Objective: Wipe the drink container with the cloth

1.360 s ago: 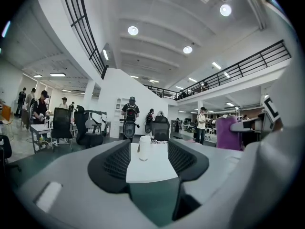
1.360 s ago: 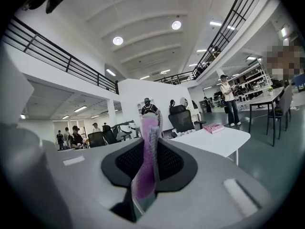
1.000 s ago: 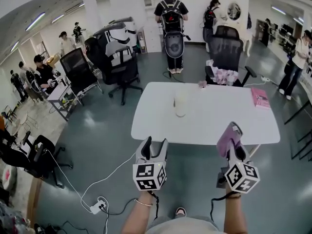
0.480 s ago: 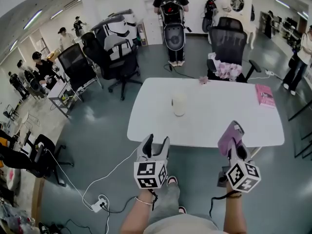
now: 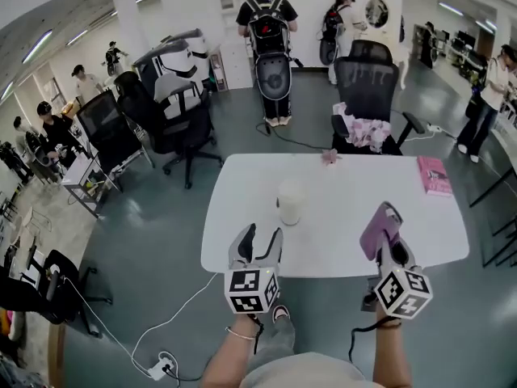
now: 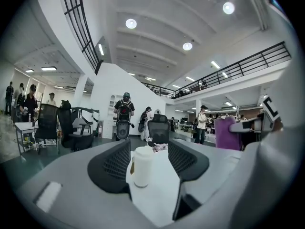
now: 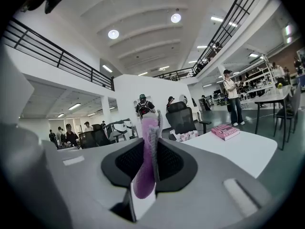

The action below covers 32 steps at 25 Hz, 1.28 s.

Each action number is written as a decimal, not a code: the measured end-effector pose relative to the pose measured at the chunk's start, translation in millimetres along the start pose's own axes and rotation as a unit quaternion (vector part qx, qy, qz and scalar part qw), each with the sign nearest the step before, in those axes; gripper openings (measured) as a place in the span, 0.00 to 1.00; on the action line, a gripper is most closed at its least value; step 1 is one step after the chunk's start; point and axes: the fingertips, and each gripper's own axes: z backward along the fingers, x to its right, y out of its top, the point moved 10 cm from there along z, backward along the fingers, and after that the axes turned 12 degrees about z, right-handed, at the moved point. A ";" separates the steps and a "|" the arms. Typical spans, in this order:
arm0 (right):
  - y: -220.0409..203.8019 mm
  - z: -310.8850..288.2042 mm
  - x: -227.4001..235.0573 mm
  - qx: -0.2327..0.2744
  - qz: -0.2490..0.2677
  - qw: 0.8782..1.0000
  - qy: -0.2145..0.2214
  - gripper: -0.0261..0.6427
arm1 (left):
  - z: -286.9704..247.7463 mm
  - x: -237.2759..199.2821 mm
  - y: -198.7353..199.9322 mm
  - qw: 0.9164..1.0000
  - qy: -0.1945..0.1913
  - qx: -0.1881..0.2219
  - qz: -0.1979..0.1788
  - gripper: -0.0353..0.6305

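A white table (image 5: 339, 245) carries a pale, lidded cup (image 5: 290, 201), upright towards its left side. The lid hides whatever is inside. In the left gripper view the cup (image 6: 142, 166) is off-white with a brownish patch on one side. A pink book (image 5: 434, 175) lies near the table's far right corner. The left gripper (image 5: 260, 237), at the near edge, has its jaws wide and empty, lined up on the cup but apart from it. The right gripper (image 5: 386, 221) is clamped on a purple cloth (image 5: 376, 231) that stands up between its jaws.
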 end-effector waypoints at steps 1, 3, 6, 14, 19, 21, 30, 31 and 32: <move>4.9 -9.5 -1.3 0.001 0.002 1.000 -0.003 0.14 | -11.2 -4.4 5.1 1.000 -0.005 0.000 -0.001 0.41; 12.8 -29.1 -4.4 0.004 0.004 1.000 -0.009 0.14 | -33.3 -14.4 13.7 1.000 -0.015 0.000 -0.002 0.41; 20.7 -58.4 -8.0 0.005 0.006 1.000 -0.018 0.14 | -65.3 -29.3 22.7 1.000 -0.027 -0.003 -0.003 0.41; 31.5 -131.0 -18.2 0.000 0.009 0.999 -0.032 0.14 | -135.0 -60.8 34.0 0.998 -0.062 -0.011 -0.002 0.42; 33.9 -161.6 -28.4 -0.005 0.010 0.999 -0.036 0.14 | -159.9 -76.4 33.4 0.996 -0.083 -0.021 0.000 0.43; 34.2 -169.4 -32.1 -0.011 0.013 0.999 -0.038 0.14 | -166.4 -80.5 32.7 0.995 -0.091 -0.026 0.001 0.43; 19.8 -187.5 -24.8 -0.050 0.015 0.998 -0.047 0.14 | -173.0 -84.6 12.6 0.992 -0.111 -0.063 -0.004 0.43; 19.1 -189.8 -24.1 -0.052 0.015 0.998 -0.045 0.14 | -173.3 -84.5 10.2 0.992 -0.111 -0.067 -0.005 0.44; 18.8 -192.1 -23.5 -0.054 0.015 0.998 -0.042 0.14 | -173.4 -84.2 7.9 0.991 -0.110 -0.071 -0.005 0.44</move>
